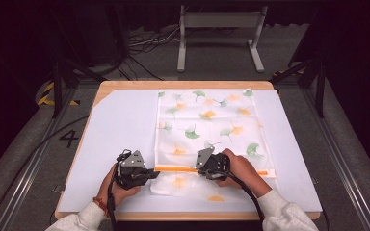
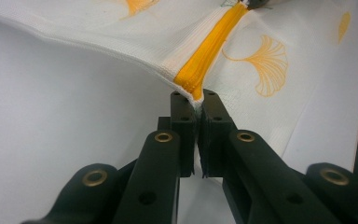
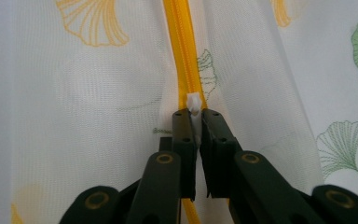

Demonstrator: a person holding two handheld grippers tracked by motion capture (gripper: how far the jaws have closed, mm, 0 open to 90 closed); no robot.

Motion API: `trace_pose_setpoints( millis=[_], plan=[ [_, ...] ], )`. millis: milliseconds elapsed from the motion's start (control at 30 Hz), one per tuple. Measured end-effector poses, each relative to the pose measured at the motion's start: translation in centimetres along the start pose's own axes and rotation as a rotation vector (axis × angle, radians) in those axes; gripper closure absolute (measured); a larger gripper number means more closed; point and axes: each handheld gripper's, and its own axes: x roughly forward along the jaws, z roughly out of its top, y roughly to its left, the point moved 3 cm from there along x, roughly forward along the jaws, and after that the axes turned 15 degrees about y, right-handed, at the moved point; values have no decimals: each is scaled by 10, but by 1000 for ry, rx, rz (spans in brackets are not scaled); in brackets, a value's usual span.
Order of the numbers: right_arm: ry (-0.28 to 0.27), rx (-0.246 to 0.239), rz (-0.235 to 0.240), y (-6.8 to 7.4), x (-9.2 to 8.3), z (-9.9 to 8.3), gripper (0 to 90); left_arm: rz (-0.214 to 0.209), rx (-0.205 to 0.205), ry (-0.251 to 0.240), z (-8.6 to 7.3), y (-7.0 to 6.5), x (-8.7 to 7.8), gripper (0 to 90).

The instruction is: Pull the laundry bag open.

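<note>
A white mesh bag (image 1: 207,122) printed with green and orange ginkgo leaves lies flat on the table, an orange zipper (image 1: 173,169) running across its near part. My left gripper (image 1: 150,172) is shut on the bag's left edge at the zipper's end (image 2: 189,88), where the fabric lifts slightly. My right gripper (image 1: 198,169) is shut on the white zipper pull (image 3: 194,103), which sits on the orange zipper (image 3: 182,42). A hand holds each gripper from below.
A white mat (image 1: 120,130) covers the wooden table (image 1: 183,84). A metal stand (image 1: 219,29) and cables lie on the floor beyond the table's far edge. Black frame legs stand at both sides.
</note>
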Motion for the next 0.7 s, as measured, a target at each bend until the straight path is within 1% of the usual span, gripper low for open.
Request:
trace_pose_setpoints(
  millis=[33,67,167,200,233,300,400,567,667,700],
  plan=[
    [5,-11,-5,-1,0,-1,848,0,-1,1,0,0,0,857],
    [5,-1,-7,0,0,-2,848,-1,-2,0,0,0,0,858],
    [12,-5,-8,-1,-2,-6,848,0,-1,0,-1,1,0,858],
    [11,4,-10,-1,-2,-7,848,1,0,0,-1,1,0,858],
    [14,-3,-13,-2,-2,-9,848,1,-1,0,-1,1,0,857],
    [11,13,-5,-3,-3,-12,848,1,-2,0,-1,1,0,857],
    [15,8,-10,-4,-4,-16,848,0,-1,2,-1,1,0,857],
    [15,23,-13,-4,-5,-22,848,-1,-3,9,-2,1,0,857],
    [21,17,-11,-5,-6,-26,848,-1,-3,10,-2,1,0,858],
    [23,26,-11,-5,-6,-27,848,2,-3,7,-2,1,0,857]
  ],
)
